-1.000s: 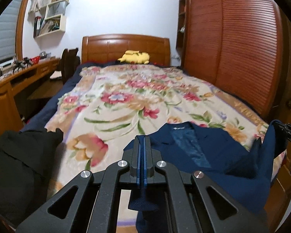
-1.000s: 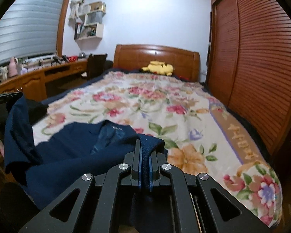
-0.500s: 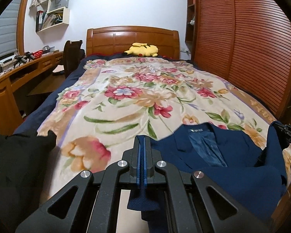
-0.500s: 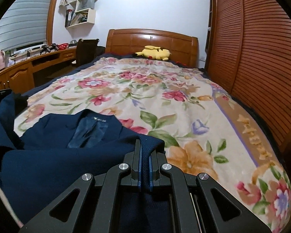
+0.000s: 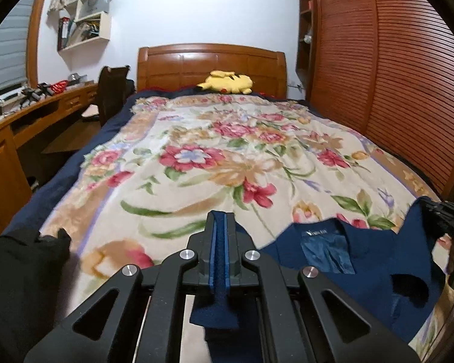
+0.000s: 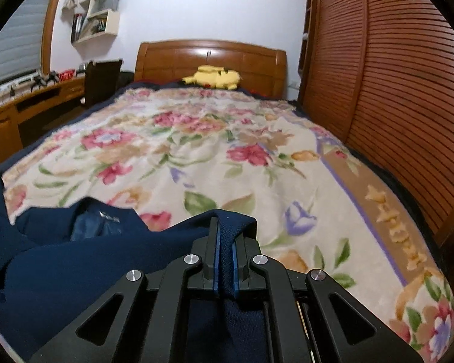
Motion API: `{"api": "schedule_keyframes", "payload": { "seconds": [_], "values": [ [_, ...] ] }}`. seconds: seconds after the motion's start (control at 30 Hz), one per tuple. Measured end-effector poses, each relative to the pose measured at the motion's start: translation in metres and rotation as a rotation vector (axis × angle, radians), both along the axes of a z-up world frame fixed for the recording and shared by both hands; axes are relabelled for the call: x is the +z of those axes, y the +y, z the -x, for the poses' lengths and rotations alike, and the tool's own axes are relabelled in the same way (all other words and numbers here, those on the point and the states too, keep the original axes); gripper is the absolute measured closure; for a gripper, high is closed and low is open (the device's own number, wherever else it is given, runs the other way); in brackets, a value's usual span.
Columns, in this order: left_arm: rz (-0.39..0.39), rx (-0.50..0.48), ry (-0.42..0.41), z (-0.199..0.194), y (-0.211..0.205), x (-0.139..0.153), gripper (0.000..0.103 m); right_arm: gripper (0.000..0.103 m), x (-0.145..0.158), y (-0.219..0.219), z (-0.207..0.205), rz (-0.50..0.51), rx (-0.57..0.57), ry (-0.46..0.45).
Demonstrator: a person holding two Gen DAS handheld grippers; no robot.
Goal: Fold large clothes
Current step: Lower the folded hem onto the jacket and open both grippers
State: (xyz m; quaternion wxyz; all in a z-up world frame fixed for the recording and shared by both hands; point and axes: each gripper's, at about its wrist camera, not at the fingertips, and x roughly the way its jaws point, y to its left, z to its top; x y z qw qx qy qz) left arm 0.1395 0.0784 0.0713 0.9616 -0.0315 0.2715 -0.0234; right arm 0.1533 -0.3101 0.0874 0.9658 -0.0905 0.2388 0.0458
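Note:
A navy blue jacket lies at the near end of the bed, collar and shiny lining facing up. It also shows in the right wrist view. My left gripper is shut on one edge of the jacket. My right gripper is shut on the other edge, with cloth bunched between its jaws. The right gripper also shows at the right edge of the left wrist view, with the jacket stretched between the two.
The floral blanket covers the bed. A yellow plush toy lies by the wooden headboard. A dark garment lies at the near left. A desk and chair stand left, slatted wardrobe doors right.
Both grippers have drawn the jacket toward the foot of the bed, so more bare blanket shows beyond the collar. Both cameras have tilted and risen. Both grips are unchanged.

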Motion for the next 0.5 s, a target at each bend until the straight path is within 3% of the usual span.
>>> {"api": "schedule_keyframes", "payload": {
  "seconds": [0.03,0.17,0.23,0.27,0.3,0.5],
  "values": [
    [-0.01,-0.02,0.009,0.002,-0.004,-0.004,0.091,0.098,-0.004,0.003,0.0,0.008,0.001,0.009],
    [-0.051,-0.052,-0.013,0.024,-0.015,-0.012,0.058,0.09,-0.001,0.008,0.001,0.015,0.0,0.024],
    [-0.038,-0.069,-0.015,0.036,-0.018,-0.015,0.042,0.073,0.002,0.012,0.008,0.024,0.009,0.018],
    [-0.026,-0.082,-0.015,0.042,-0.019,-0.017,0.028,0.049,0.004,0.014,0.013,0.032,0.007,0.004],
    [-0.013,-0.096,-0.019,0.05,-0.021,-0.02,0.02,0.031,0.005,0.015,0.018,0.034,0.011,-0.01],
    [0.009,-0.116,-0.009,0.083,-0.031,-0.035,0.02,0.029,0.009,0.031,0.053,0.029,0.126,-0.029]
  ]
}}
